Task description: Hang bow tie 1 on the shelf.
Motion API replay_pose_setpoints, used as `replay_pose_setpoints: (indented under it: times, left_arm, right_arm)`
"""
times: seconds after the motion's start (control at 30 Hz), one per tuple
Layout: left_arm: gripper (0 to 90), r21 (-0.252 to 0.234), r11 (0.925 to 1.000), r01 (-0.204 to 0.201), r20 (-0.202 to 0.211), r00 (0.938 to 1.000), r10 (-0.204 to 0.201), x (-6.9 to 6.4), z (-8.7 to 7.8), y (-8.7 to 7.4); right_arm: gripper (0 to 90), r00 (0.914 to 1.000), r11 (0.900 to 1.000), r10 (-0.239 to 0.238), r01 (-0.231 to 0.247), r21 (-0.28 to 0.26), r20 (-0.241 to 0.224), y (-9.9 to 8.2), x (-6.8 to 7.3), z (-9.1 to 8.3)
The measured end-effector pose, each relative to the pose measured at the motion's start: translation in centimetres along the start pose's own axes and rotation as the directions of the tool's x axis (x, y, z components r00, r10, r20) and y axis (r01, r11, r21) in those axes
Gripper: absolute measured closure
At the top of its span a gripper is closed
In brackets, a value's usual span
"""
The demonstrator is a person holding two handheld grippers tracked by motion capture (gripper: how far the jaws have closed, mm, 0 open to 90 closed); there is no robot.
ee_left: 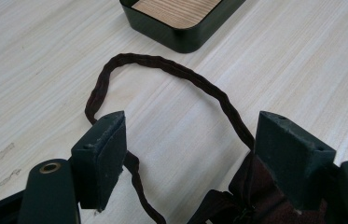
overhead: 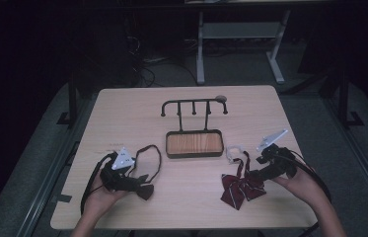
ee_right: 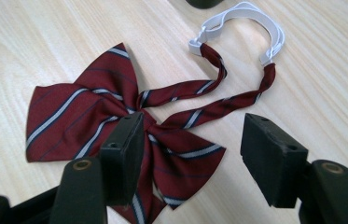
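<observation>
No brand, label or readable writing appeared anywhere on the table [overhead: 122,106], apart from faint pencil-like marks on the wood that were too small to make out. The one container was a dark tray [overhead: 194,144] with a wood-grain floor, standing near the middle of the table just in front of a black hook rack [overhead: 194,106]; nothing lay in the tray.

The left gripper [ee_left: 188,154] sat near the table's left front, jaws apart, pressing on nothing. The dark bow tie [overhead: 139,186] lay beneath it on the wood, and its thin strap [ee_left: 171,70] looped out ahead between the jaws toward the tray's corner (the bow itself sat under the right-hand jaw in the left gripper view).

The right gripper [ee_right: 192,151] hovered at the right front, also spread, over the red striped bow tie [ee_right: 92,116]. That tie lay flat, its white elastic band [ee_right: 241,21] curled toward the tray.
</observation>
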State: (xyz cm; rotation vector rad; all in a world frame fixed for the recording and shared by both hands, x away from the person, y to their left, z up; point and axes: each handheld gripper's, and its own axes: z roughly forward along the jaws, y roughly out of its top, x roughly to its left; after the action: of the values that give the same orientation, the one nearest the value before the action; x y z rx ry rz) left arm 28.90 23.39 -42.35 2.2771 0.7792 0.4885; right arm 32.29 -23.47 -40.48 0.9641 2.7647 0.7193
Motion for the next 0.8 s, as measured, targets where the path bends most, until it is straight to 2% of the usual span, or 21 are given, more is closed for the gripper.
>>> replay_pose_setpoints:
  times: [0.5, 0.8]
  left_arm:
    - [25.7, -0.007, 1.0000, -0.004, 0.010, 0.9999, 0.004, 0.0, 0.0, 0.1]
    - [25.7, -0.014, 0.9999, 0.007, 0.008, 0.9999, -0.007, 0.0, 0.0, 0.0]
  right_arm:
    - [43.8, 0.9997, 0.9994, -0.013, 0.014, 0.032, -0.021, 2.4, -1.1, 0.7]
    - [50.3, 0.9988, 0.9974, -0.035, 0.037, 0.061, -0.033, 3.8, -1.8, 0.9]
